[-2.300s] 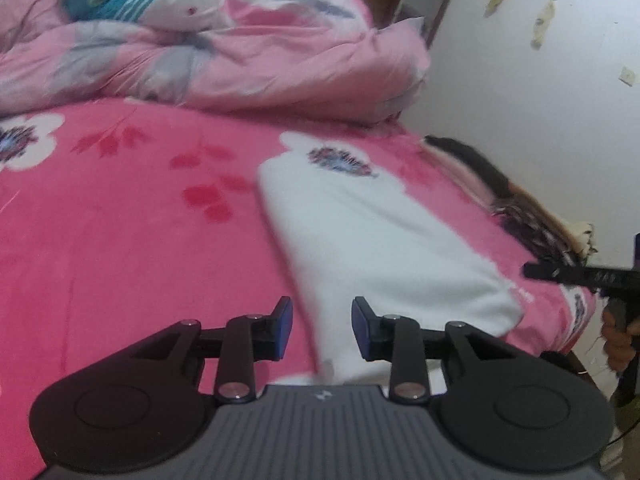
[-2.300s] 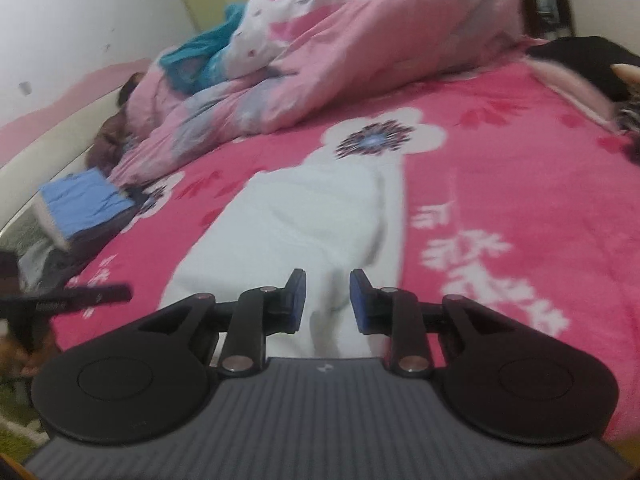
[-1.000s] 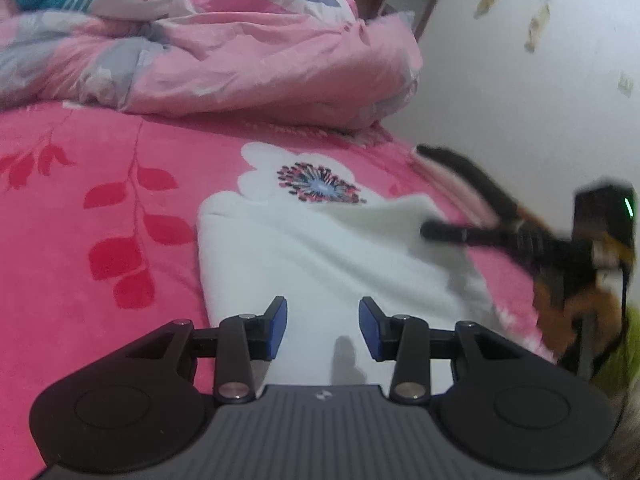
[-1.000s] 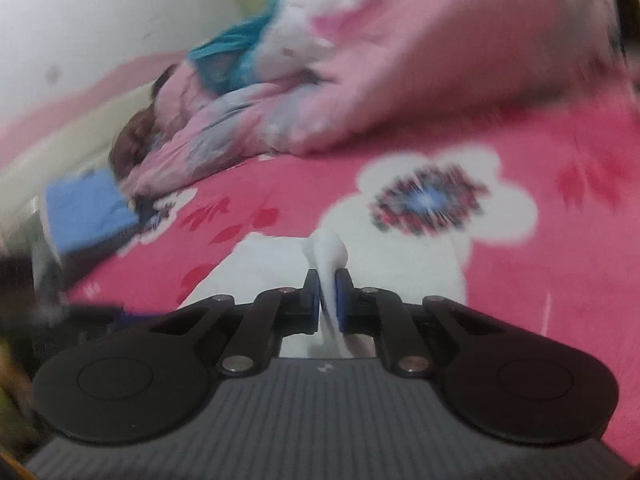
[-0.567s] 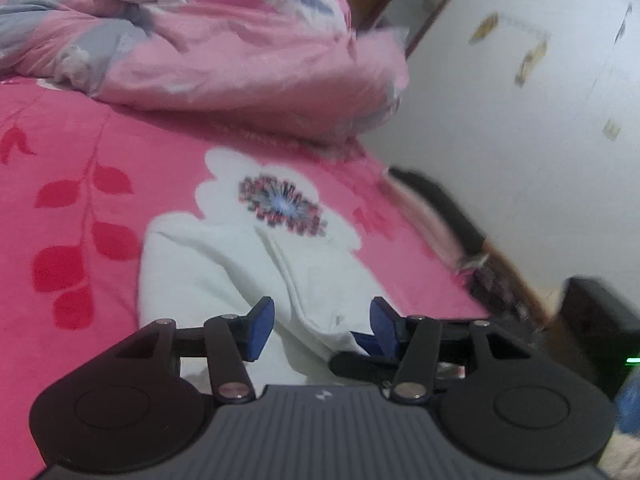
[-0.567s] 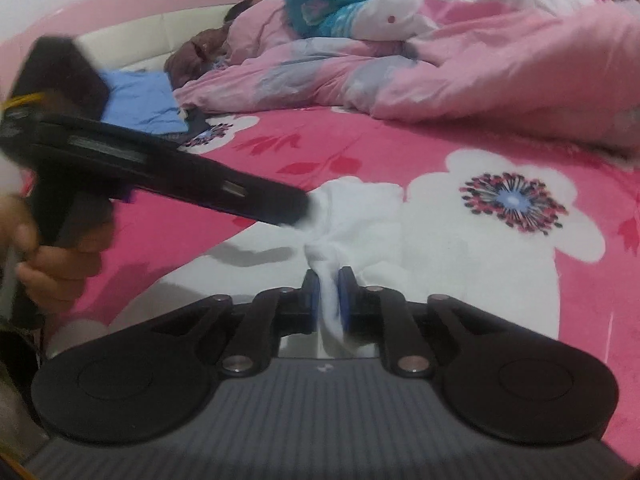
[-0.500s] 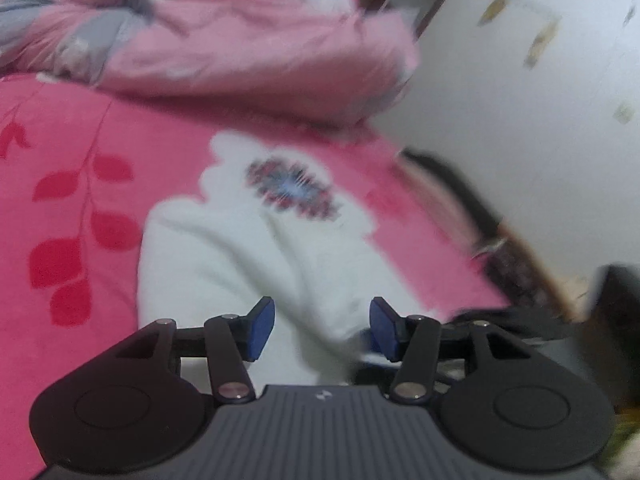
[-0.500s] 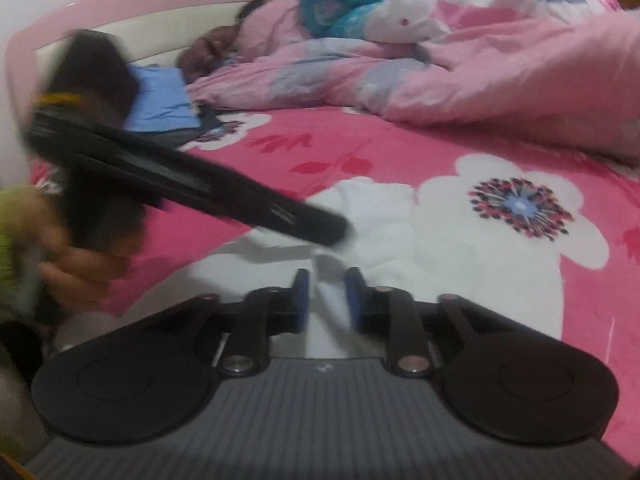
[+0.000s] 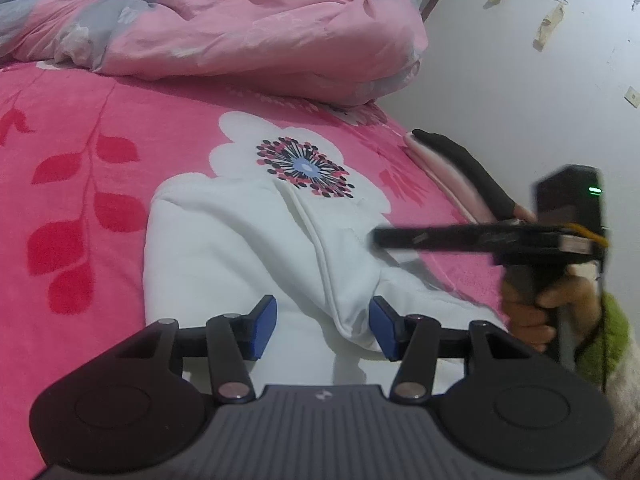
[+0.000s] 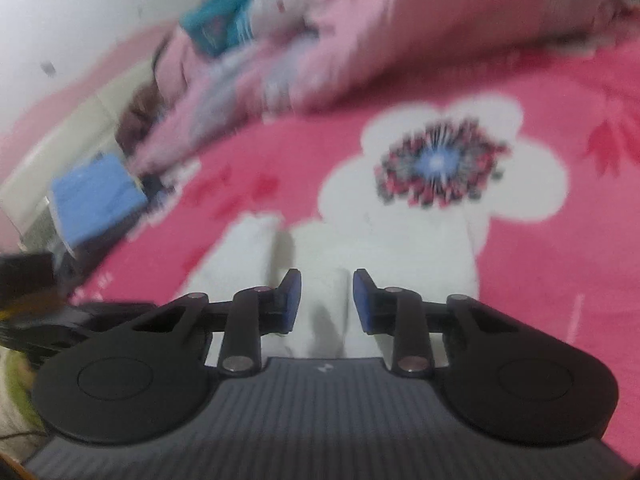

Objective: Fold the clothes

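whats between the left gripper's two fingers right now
In the left wrist view, a folded flap of the white garment lies between the open left gripper's fingers, its hem reaching the right-hand one.

Right wrist view motion-blurred (quilt smeared); white garment folds indistinct.

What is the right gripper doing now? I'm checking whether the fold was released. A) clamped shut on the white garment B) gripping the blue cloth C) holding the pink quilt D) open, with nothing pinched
D: the right gripper has its jaws apart above the white garment, and no cloth is pinched between them.
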Action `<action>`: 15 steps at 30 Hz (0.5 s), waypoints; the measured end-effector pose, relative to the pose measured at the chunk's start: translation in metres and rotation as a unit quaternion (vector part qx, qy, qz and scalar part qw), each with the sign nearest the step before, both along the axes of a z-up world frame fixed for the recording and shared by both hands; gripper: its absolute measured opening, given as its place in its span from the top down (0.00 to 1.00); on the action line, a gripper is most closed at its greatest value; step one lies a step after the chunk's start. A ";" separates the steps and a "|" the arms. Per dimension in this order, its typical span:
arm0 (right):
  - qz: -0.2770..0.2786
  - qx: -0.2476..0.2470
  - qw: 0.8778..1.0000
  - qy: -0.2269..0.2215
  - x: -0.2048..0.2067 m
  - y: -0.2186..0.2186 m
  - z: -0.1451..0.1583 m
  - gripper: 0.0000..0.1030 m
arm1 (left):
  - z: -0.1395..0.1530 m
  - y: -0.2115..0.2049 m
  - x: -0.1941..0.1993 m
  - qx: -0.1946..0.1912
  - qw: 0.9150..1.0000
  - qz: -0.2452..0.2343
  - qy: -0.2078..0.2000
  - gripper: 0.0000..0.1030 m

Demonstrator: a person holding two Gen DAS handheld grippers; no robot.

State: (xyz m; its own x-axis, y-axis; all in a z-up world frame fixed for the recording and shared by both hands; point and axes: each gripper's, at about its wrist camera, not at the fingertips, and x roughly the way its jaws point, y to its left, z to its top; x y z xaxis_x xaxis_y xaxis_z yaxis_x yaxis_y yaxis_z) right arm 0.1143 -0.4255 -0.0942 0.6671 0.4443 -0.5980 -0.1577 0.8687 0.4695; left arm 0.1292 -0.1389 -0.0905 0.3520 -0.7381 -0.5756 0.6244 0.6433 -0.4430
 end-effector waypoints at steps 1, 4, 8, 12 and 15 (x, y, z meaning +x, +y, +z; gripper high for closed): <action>0.008 0.000 1.000 0.008 0.002 0.004 -0.005 0.75 | 0.000 0.001 0.000 -0.001 1.000 -0.002 -0.001 0.49; 0.017 -0.004 1.000 0.008 0.001 0.015 -0.011 0.91 | -0.001 0.002 -0.001 -0.004 1.000 -0.006 -0.006 0.49; 0.000 -0.004 1.000 -0.016 -0.003 0.015 -0.005 0.94 | -0.001 0.002 -0.001 -0.007 1.000 -0.006 -0.008 0.50; -0.043 -0.017 0.997 -0.058 -0.004 0.007 0.010 0.95 | 0.007 -0.006 0.008 0.003 1.000 -0.004 0.011 0.50; -0.082 -0.018 0.993 -0.080 -0.002 -0.010 0.020 0.95 | 0.017 -0.018 0.015 0.010 1.000 -0.010 0.000 0.51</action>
State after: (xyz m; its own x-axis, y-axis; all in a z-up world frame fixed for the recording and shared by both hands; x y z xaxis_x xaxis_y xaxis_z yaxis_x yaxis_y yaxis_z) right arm 0.1126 -0.4359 -0.0745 0.8167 0.3018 -0.4919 -0.0819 0.9043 0.4189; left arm 0.1446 -0.1566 -0.0737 0.3365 -0.7339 -0.5901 0.6372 0.6388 -0.4311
